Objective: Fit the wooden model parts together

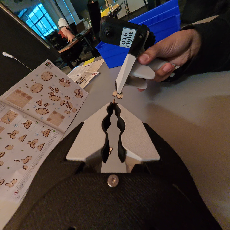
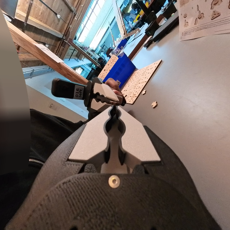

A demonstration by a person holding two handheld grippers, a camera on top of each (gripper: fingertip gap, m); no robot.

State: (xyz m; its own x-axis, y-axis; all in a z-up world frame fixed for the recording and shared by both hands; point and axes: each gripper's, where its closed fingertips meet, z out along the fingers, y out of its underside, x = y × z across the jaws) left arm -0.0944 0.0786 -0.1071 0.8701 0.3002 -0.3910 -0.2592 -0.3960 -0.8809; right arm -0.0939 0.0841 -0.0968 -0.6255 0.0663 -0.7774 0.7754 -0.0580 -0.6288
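Only right view: plywood sheet [image 2: 140, 80], loose pieces [image 2: 154, 104].

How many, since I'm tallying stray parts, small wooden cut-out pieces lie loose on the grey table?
2: one small wooden cut-out piece beside the pale wooden sheet, another nearer the camera, both on the grey table. More may hide behind the right tongs.

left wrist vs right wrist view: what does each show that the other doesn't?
Left wrist only: open instruction booklet spread flat, a second booklet, the hand holding the right gripper, and the lobed outline of its wooden piece.

Right wrist only: laser-cut wooden sheet, two loose wooden pieces on the table, and the left gripper side-on.

Both: grey table, blue bin, each gripper closed on a small wooden piece.
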